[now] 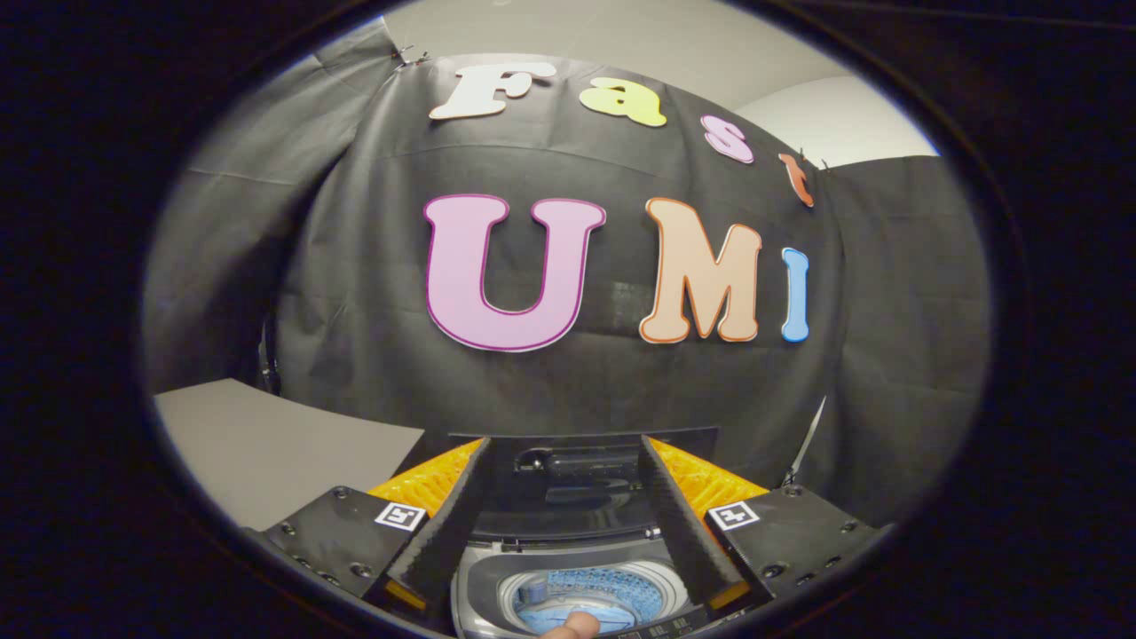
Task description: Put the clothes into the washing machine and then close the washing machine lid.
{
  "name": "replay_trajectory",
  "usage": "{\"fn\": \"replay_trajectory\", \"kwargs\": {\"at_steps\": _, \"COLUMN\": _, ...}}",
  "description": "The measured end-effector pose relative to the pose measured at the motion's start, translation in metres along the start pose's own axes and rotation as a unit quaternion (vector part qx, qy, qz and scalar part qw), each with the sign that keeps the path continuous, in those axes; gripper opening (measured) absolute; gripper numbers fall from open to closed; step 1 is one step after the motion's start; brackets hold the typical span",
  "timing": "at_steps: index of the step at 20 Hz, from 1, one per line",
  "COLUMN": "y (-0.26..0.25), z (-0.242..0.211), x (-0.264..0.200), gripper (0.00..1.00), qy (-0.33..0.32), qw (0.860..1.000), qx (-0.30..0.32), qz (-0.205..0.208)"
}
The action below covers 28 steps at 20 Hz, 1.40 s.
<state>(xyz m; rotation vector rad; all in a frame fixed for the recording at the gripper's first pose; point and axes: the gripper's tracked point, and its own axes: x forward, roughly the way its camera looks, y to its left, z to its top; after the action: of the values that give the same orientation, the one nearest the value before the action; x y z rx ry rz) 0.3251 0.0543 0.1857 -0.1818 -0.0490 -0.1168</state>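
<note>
Black cloth (568, 382) hangs as the booth's wall, creased and pinned at its top edge with small clips. Above it, toward twelve and two o'clock, a pale plain wall (825, 124) shows. At eight o'clock lies a flat grey surface (275, 444), evenly lit.

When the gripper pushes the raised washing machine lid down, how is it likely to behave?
The lid stands upright behind the open drum, so it probably swings on a rear hinge rather than sliding. It looks like a rigid panel, unlikely to flex. The gripper is open and holds nothing; the lid may drop once past upright.
</note>
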Motion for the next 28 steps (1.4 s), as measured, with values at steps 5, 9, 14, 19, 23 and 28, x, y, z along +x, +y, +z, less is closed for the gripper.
{"fn": "replay_trajectory", "kwargs": {"at_steps": 5, "y": 0.008, "z": 0.037, "x": 0.019, "gripper": 1.0, "qy": -0.022, "qw": 1.0, "qx": 0.01, "qz": 0.01}}
{"fn": "replay_trajectory", "kwargs": {"at_steps": 9, "y": 0.019, "z": 0.054, "x": 0.051, "gripper": 1.0, "qy": -0.035, "qw": 0.999, "qx": 0.008, "qz": 0.03}}
{"fn": "replay_trajectory", "kwargs": {"at_steps": 14, "y": 0.024, "z": 0.051, "x": 0.11, "gripper": 0.99, "qy": -0.025, "qw": 0.999, "qx": 0.01, "qz": 0.042}}
{"fn": "replay_trajectory", "kwargs": {"at_steps": 19, "y": 0.027, "z": 0.034, "x": 0.145, "gripper": 1.0, "qy": -0.018, "qw": 0.999, "qx": 0.017, "qz": 0.043}}
{"fn": "replay_trajectory", "kwargs": {"at_steps": 23, "y": 0.036, "z": 0.005, "x": 0.17, "gripper": 1.0, "qy": 0.027, "qw": 0.998, "qx": 0.005, "qz": 0.057}}
{"fn": "replay_trajectory", "kwargs": {"at_steps": 28, "y": 0.051, "z": -0.03, "x": 0.189, "gripper": 1.0, "qy": 0.062, "qw": 0.995, "qx": -0.015, "qz": 0.08}}
